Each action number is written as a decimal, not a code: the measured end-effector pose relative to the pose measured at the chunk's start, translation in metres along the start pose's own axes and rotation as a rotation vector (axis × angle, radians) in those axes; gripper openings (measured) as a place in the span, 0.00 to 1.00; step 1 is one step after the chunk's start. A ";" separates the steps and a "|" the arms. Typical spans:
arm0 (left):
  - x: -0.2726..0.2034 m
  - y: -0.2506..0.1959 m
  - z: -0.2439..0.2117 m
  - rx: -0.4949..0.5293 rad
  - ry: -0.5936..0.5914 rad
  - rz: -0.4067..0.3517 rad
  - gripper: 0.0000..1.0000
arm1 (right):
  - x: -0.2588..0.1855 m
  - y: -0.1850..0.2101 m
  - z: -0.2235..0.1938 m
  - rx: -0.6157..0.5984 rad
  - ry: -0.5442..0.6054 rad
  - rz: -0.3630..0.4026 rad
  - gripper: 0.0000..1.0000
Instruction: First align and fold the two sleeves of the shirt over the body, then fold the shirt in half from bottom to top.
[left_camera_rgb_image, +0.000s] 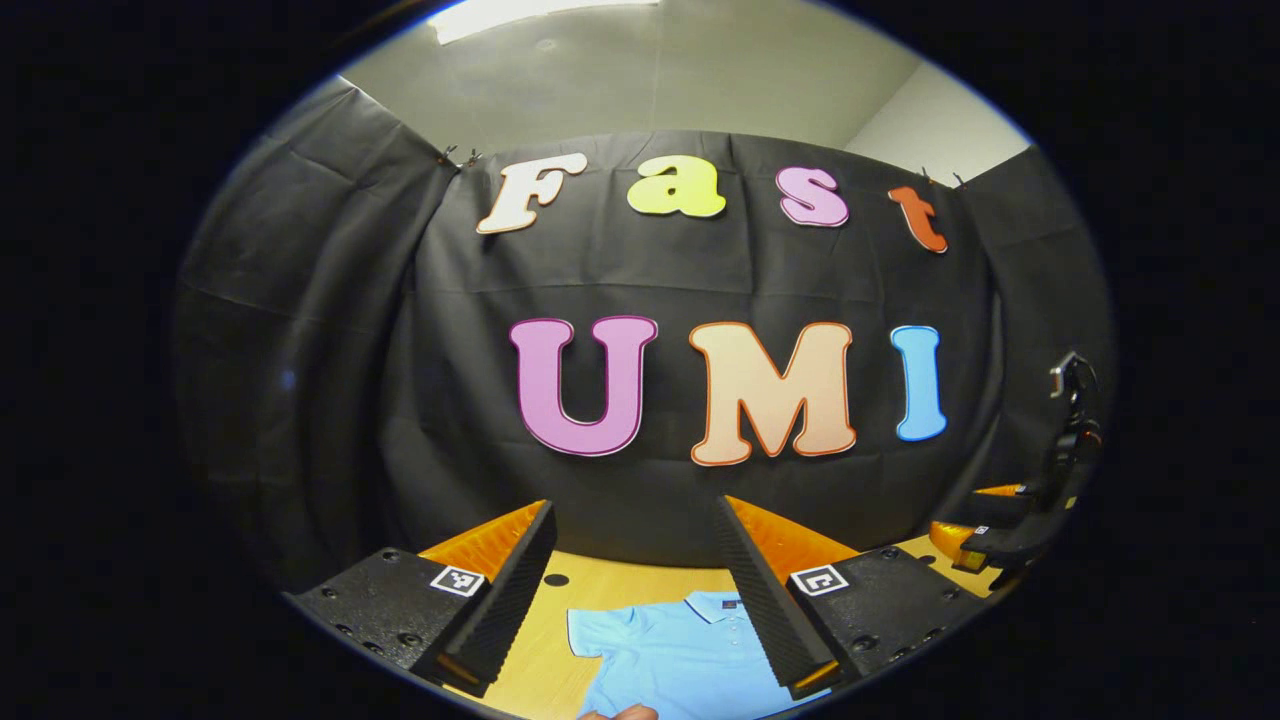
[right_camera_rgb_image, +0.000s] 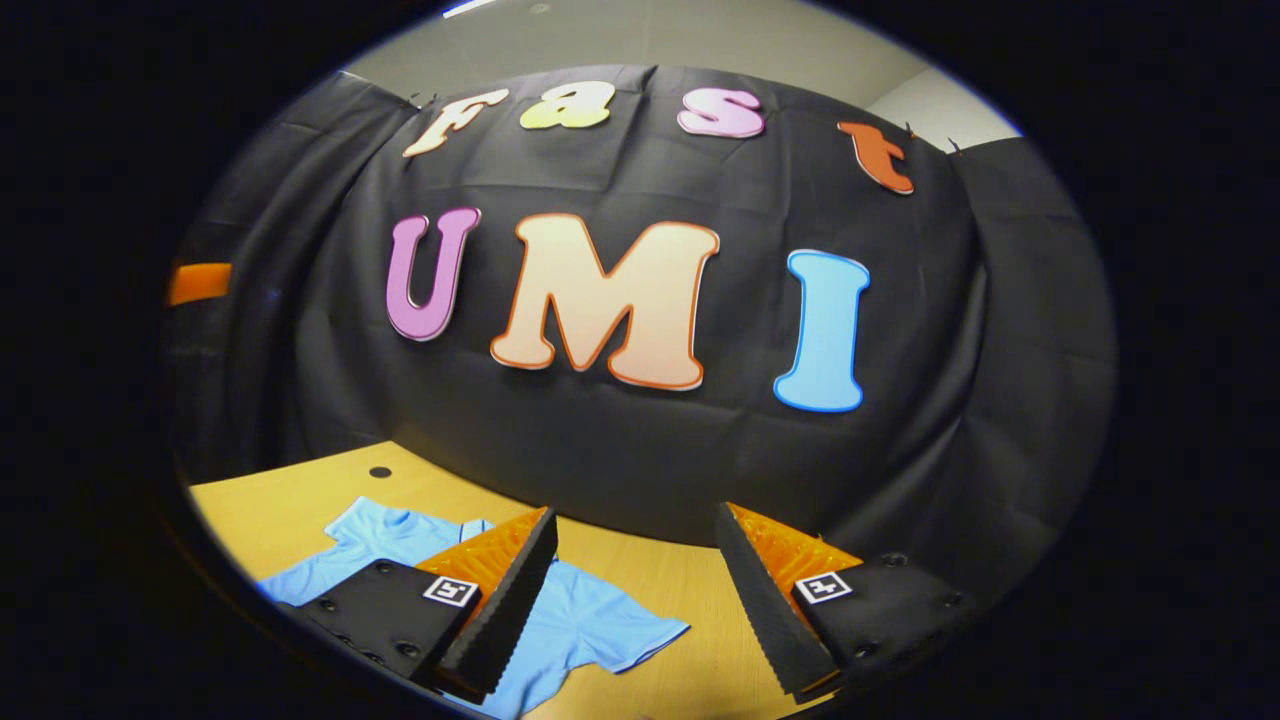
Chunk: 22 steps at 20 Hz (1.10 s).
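While both tools hang above the work surface, the left gripper (left_camera_rgb_image: 635, 590) at the bottom of the left gripper view has its fingers spread wide, with nothing between them. Between and below those fingers lies the light blue shirt (left_camera_rgb_image: 675, 650), flat on the wooden bench (left_camera_rgb_image: 620, 580), collar toward the black cloth wall (left_camera_rgb_image: 640, 280). At the right edge of that view the right gripper (left_camera_rgb_image: 985, 545) appears farther off. Seen in the right gripper view, the right gripper (right_camera_rgb_image: 635, 600) is likewise spread and empty; the shirt (right_camera_rgb_image: 590, 620) lies lower left, one short sleeve (right_camera_rgb_image: 650, 632) extending toward lower centre on the bench (right_camera_rgb_image: 300, 500).
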<state>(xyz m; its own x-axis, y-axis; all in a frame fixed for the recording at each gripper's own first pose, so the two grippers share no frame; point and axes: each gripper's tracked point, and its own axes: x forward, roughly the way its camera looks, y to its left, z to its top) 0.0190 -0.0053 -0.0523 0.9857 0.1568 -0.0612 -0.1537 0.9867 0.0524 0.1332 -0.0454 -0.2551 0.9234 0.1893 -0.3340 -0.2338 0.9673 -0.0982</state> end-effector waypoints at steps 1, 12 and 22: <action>0.000 0.001 -0.004 0.003 0.012 0.015 0.94 | 0.009 -0.003 -0.012 0.010 0.023 0.007 0.99; 0.006 0.006 -0.029 0.071 0.119 0.108 0.95 | 0.089 -0.009 -0.140 0.049 0.242 0.056 0.99; 0.017 0.005 -0.060 0.076 0.210 0.143 0.95 | 0.120 -0.013 -0.245 0.065 0.461 0.040 0.99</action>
<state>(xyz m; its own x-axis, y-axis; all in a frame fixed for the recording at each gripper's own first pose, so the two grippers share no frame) 0.0309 0.0051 -0.1133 0.9174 0.3074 -0.2528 -0.2768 0.9492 0.1498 0.1720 -0.0765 -0.5237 0.6790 0.1463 -0.7195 -0.2331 0.9722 -0.0223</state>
